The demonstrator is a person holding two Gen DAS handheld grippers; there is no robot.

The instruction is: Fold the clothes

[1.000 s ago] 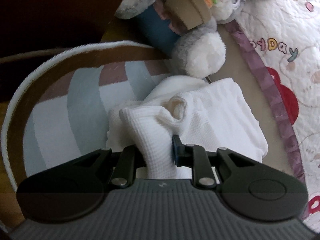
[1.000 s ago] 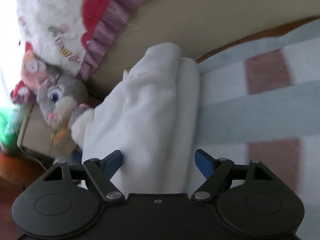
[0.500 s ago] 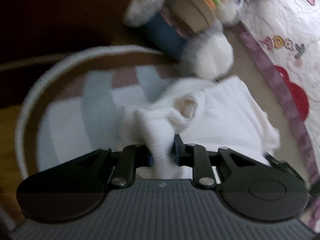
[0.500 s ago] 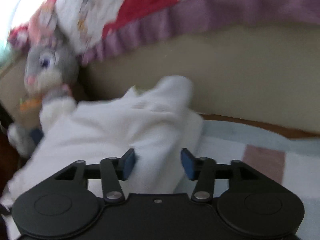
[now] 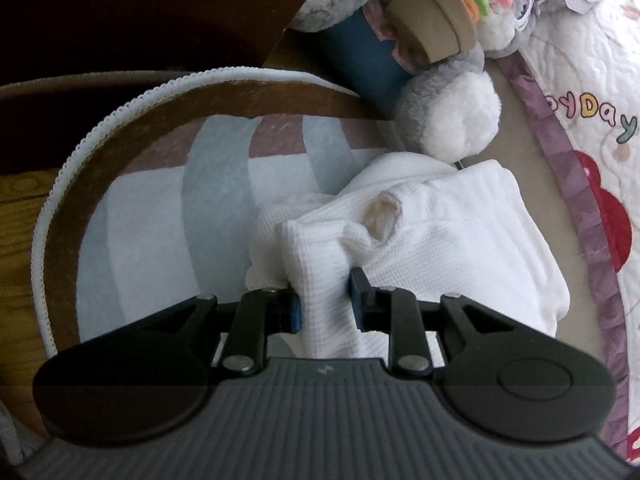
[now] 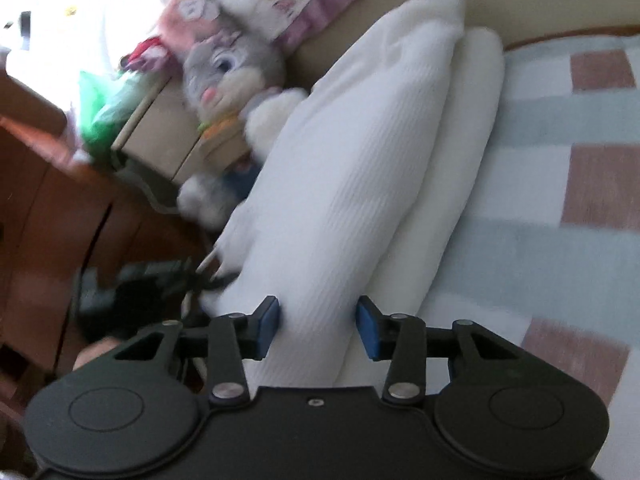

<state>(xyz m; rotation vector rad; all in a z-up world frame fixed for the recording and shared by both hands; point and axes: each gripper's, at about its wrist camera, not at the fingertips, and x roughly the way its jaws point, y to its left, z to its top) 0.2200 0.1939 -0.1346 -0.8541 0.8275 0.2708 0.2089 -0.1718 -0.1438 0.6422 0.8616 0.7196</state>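
Garment [image 5: 448, 240] — white waffle-knit, bunched in thick folds on striped blanket [image 5: 160, 220], centre to 3 o'clock in left view. Plush rabbit [image 5: 452, 120] at 1 o'clock, just beside cloth.

Left gripper [image 5: 325, 304]: fingers pinched on raised ridge of fabric. Right gripper [image 6: 318, 326]: fingers astride long rolled fold [image 6: 360, 152] running toward 1 o'clock, pads touching cloth — clamped or merely straddling, cannot tell.

Handling, judged: soft, light, limp, not slippery; grab at edges or corners, not mid-bunch.
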